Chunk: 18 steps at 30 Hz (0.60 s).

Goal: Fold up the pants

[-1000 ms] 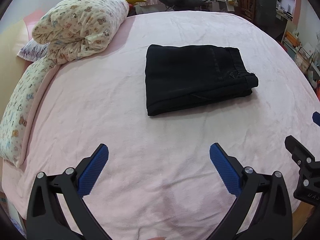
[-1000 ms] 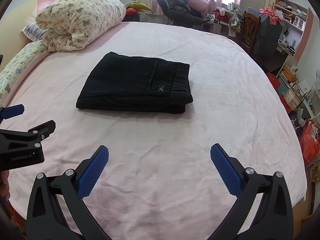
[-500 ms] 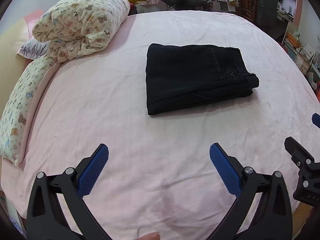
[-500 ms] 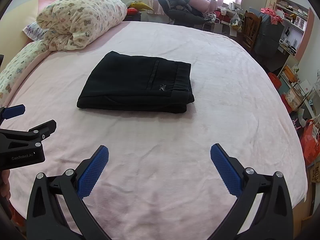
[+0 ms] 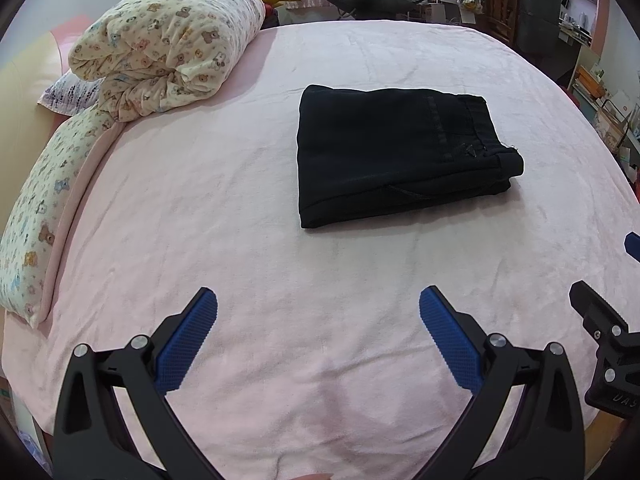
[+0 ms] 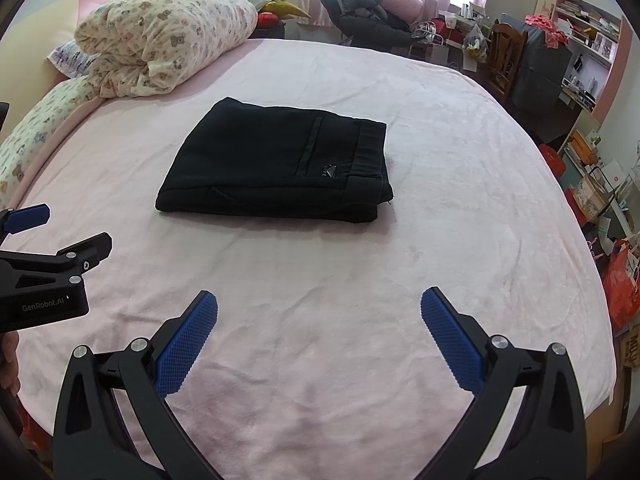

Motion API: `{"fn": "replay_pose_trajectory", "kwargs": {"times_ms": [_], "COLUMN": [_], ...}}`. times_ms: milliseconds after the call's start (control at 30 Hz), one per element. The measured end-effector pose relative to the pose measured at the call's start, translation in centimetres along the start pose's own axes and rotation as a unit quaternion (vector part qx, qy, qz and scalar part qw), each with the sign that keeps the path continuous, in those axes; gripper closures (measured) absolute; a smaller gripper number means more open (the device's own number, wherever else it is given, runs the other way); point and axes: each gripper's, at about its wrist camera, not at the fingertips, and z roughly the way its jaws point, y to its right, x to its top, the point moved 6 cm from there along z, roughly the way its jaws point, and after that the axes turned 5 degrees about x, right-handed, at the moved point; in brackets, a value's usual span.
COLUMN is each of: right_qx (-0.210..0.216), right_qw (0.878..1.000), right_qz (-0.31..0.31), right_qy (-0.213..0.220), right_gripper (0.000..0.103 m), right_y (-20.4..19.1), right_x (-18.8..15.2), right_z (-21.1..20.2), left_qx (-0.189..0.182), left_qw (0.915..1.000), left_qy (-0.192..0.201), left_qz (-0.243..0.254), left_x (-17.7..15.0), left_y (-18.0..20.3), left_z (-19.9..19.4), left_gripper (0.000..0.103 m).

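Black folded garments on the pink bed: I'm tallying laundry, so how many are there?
1. A single black folded pair of pants lies flat mid-bed on the pink blanket, beyond both open grippers. Dark clothing heaped past the bed isn't counted.

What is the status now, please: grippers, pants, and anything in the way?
Left gripper and right gripper: jaws open, empty, hovering apart from the cloth. Black pants folded flat on the pink bed. Nothing in the way.

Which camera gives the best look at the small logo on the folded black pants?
The right wrist view: the small logo on the pants faces it clearly. In the left wrist view it is only a faint fleck.
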Motion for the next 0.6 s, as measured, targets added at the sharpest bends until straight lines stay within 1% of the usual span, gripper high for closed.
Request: {"fn": "replay_pose_trajectory", "kwargs": {"times_ms": [133,333,600], "right_qx": [0.001,0.004,0.005], "right_qw": [1.000,1.000,1.000], "right_qz": [0.001,0.001,0.001], "right_qy": [-0.002,-0.006,-0.008], "right_gripper": [0.001,0.001,0.001], "right_y": [-0.08,-0.37,-0.42], "right_x": [0.00,-0.13,-0.16], "right_z": [0.10,0.33,0.46], "left_qx": [0.003,0.024,0.023], "left_qw": [1.0000,0.9996,0.9996], "left_qy": [0.002,0.009,0.009], "left_qz": [-0.002,-0.009,-0.014], "left_x": [-0.08,-0.16,-0.19], "left_y": [-0.11,-0.51,-0.56], "left_z": [-0.03,-0.23,-0.33], "left_gripper": [0.002,0.002,0.002]}}
